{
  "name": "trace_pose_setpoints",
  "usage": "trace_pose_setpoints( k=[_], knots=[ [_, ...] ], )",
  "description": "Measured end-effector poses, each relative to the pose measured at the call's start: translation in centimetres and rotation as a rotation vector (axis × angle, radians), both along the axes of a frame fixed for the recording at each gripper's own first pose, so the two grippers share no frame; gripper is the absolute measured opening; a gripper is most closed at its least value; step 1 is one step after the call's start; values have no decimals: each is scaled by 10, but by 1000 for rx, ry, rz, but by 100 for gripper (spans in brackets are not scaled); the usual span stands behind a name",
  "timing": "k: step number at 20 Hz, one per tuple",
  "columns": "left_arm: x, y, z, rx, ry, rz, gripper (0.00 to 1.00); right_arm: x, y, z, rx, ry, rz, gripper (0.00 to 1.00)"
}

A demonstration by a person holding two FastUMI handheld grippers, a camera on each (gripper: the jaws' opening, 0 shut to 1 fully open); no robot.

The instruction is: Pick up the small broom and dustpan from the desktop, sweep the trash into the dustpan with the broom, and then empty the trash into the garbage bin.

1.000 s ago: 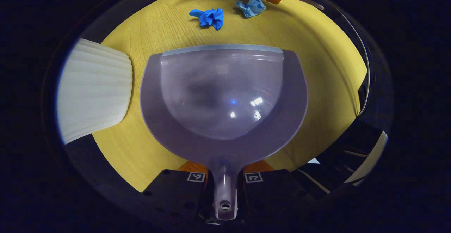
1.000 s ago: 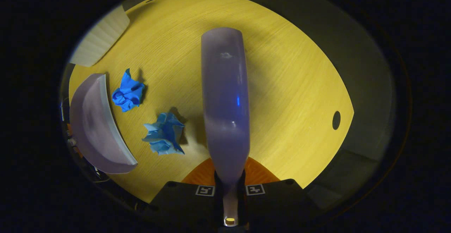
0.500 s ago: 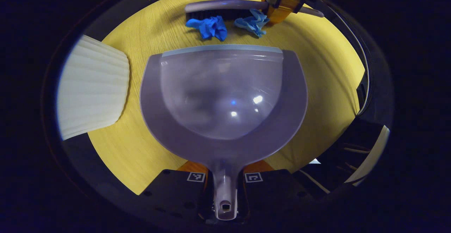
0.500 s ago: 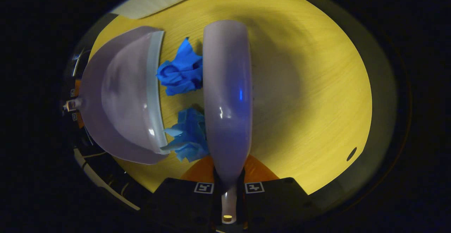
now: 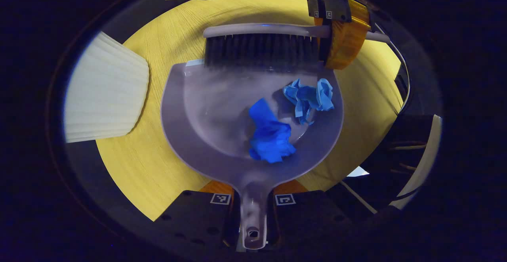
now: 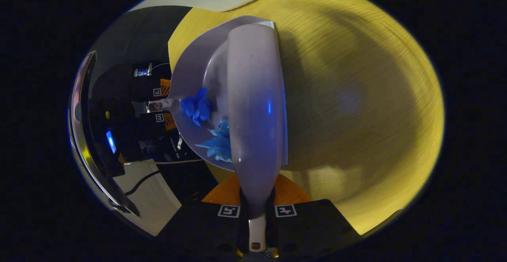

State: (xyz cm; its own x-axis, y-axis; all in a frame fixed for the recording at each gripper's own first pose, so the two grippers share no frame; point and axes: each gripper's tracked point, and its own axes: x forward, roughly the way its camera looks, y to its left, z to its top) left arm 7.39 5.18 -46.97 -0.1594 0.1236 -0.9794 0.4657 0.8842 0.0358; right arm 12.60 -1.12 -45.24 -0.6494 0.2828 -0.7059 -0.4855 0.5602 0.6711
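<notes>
Dustpan [image 5: 206, 107] beside white ribbed bin [image 5: 105, 95]

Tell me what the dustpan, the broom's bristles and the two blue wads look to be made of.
Dustpan: likely moulded plastic, grey-lilac, glossy; its bowl looks smooth and one-piece.
Broom's bristles: dark, straight, fine strands, probably synthetic fibre.
Two blue wads: crumpled, sharp creases, matte; paper or thin film, hard to tell which.

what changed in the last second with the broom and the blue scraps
The broom, held in the right gripper, swept across the yellow desktop to the dustpan's front lip, pushing both scraps off the desk. The dark blue scrap and the light blue scrap now lie inside the dustpan. Unchanged: the left gripper still clamps the dustpan's handle, the dustpan has barely moved, and the white ribbed bin stays beside it.
</notes>
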Motion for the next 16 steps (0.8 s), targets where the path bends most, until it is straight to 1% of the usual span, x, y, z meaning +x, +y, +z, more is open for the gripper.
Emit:
trace_pose_setpoints(
  k=[2,4,6,8,9,10,12,13,15,16],
  knots=[
    [2,-1,1,-5,-27,12,24,23,-3,4,33,-41,-69,17],
    [4,1,-5,3,-80,-7,24,42,-7,16,90,-93,-186,17],
    [7,4,-10,14,-139,-32,24,71,-27,27,145,-165,-391,17],
    [13,8,-12,22,-201,-82,24,96,-50,34,179,-215,-547,16],
    [20,9,-13,32,-243,-119,24,107,-62,33,200,-265,-617,16],
    [27,11,-12,46,-278,-160,24,113,-68,30,234,-302,-688,17],
    [41,17,-7,75,-372,-235,22,113,-77,25,303,-343,-857,16],
    [42,19,-5,93,-421,-262,24,113,-90,24,329,-374,-927,16],
    [43,25,-8,142,-502,-310,24,107,-105,7,341,-392,-1038,16],
    [46,26,-10,172,-535,-332,24,100,-110,-8,343,-395,-1074,16]
  ],
)
